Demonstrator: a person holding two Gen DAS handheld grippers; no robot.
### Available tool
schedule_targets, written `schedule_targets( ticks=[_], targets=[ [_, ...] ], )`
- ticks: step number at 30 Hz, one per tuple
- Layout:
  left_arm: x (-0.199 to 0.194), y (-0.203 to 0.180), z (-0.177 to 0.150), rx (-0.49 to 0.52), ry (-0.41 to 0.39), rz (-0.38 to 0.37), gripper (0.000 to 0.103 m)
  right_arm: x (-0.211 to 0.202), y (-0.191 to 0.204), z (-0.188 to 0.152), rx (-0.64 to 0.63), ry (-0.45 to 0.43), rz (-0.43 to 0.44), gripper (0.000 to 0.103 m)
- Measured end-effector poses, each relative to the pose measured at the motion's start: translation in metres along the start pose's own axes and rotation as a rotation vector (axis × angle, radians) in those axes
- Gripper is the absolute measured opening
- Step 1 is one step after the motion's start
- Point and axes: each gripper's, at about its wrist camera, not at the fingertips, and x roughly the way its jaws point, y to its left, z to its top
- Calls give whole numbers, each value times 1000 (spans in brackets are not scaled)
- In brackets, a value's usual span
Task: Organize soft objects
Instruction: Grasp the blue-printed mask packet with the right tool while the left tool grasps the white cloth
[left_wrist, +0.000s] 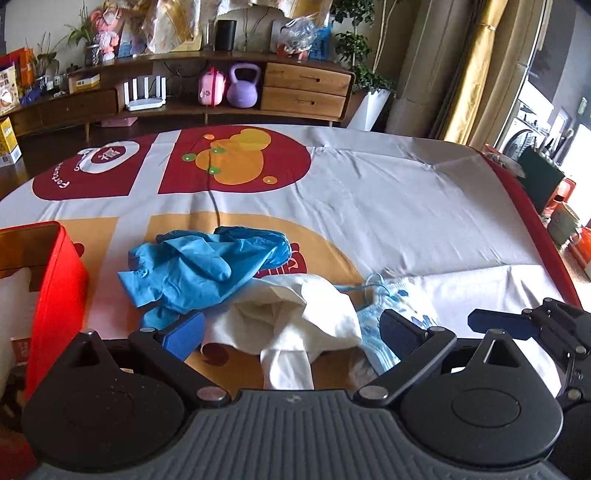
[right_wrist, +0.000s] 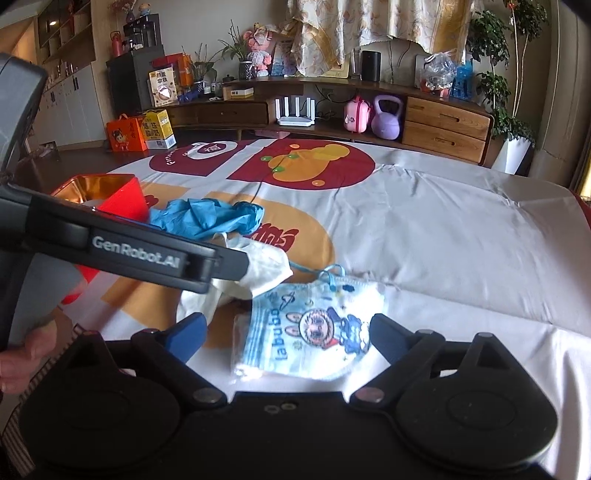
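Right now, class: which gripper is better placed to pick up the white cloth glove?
Left gripper: its open fingers straddle the white cloth glove. The right gripper frames the blue printed mask.

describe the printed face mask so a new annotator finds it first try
Start at the red box on the patterned tablecloth; a pile of soft items runs from it toward the camera. Past the blue gloves and white cloth, the face mask lies nearest the right gripper. Only it carries a cartoon print and ear loops.
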Motion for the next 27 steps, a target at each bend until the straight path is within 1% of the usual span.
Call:
schedule_targets(
  ticks=[4,8,12,20,22,24,26,27],
  targets=[
    [13,1,2,-1,13,12,101,13,1,2,20,4,-16,91],
    [22,1,1,0,25,22,101,23,6,2,-2,12,-44,87],
    [31,2,0,-2,33,37,101,29,6,3,-5,21,-65,80],
    [40,5,-3,-15,45,26,100,27,-5,-1,55,25,-46,68],
    [41,7,-3,-23,46,19,98,27,-8,-2,73,29,-32,64],
    [42,9,-4,-30,54,14,89,26,-10,-3,86,28,-20,59],
    [42,9,-6,-28,54,11,84,25,-9,-4,85,24,-18,57],
    [42,9,-6,-24,52,11,79,24,-9,-4,86,22,-18,54]
  ],
)
